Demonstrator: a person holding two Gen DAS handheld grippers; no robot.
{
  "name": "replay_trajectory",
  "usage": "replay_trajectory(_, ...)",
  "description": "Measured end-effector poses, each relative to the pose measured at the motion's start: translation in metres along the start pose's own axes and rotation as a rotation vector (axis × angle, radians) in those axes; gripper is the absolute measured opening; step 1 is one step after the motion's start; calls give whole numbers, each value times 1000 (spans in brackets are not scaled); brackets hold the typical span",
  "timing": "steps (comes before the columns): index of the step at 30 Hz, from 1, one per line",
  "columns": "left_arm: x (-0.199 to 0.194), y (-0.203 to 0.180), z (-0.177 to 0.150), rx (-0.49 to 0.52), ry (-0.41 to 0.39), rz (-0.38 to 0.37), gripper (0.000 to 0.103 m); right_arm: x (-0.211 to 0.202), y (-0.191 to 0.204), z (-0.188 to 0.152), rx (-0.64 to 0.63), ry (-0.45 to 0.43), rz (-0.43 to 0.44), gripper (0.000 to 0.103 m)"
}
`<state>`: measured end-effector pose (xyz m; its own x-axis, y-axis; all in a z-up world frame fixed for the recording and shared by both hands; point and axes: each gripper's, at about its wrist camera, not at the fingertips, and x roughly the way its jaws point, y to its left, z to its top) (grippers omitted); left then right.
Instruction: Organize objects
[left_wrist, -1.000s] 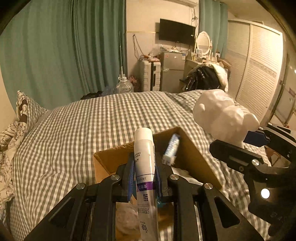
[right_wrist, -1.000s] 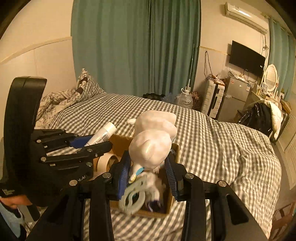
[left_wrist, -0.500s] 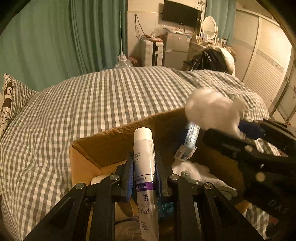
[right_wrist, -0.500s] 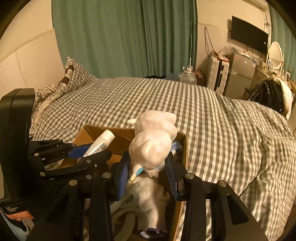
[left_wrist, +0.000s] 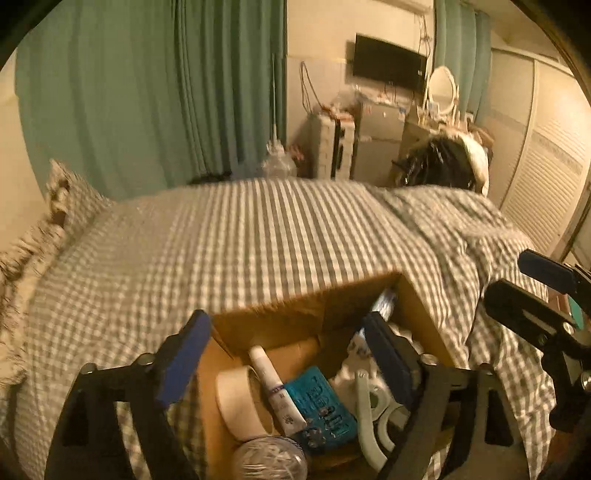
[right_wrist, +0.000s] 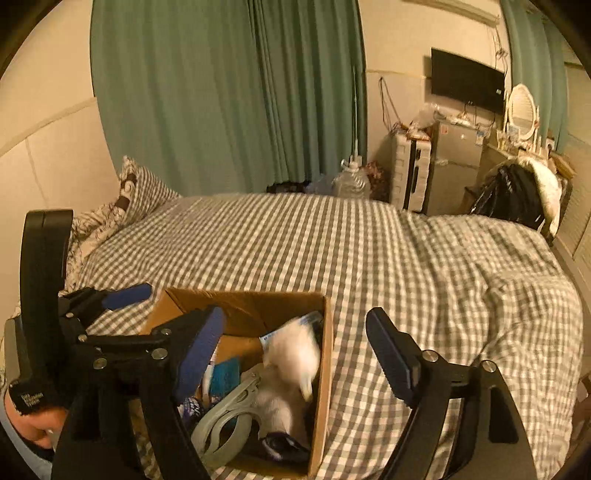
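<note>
Both tongs gaping wide, gripping nothing, hovering over cardboard box (right_wrist: 322, 354) on checked bed (right_wrist: 369, 251).

Left tongs (left_wrist: 291, 354) and right tongs (right_wrist: 295, 347) spreading apart; white tube (left_wrist: 275, 389) lying at 6 o'clock, fluffy white toy (right_wrist: 291, 356) blurring at 3 o'clock, both inside. Risking: soft toy bouncing over thin rim, tipping light box on yielding quilt; smooth tube rolling against tape roll (left_wrist: 240, 402).

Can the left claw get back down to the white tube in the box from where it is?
Probably yes. The left claw hangs open directly over the cardboard box, and the white tube lies uncovered on top between the tape roll and teal packet.
</note>
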<state>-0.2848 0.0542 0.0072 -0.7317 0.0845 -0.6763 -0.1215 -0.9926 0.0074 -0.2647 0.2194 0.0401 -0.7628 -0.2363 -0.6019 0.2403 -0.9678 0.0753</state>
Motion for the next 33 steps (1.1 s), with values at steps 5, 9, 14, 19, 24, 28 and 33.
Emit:
replay_trajectory(5,-54,-1,15,-3,-95,11,100,-53,9,13,-17,-77,-21,87)
replay_trajectory(9,-102,0,17,-8,-161,6,100,-100,19,16,-20,-131,-14,87)
replay_trajectory(14,-169,0,13,6,-269,12,103,-167,36,14,-53,-218,-47,91)
replay_trajectory(19,-220,10,-5,-1,-353,19,103,-230,43,-3,-31,-305,-31,102)
replay_trajectory(24,-253,17,-32,-41,-441,49,103,-270,51,-26,-50,-388,-67,103)
replay_trajectory(28,-259,20,-63,-83,-496,73,103,-271,58,-53,-111,-449,-141,103)
replay_trajectory(33,-232,21,-103,-92,-496,130,103,-230,47,-95,-79,-481,-143,103)
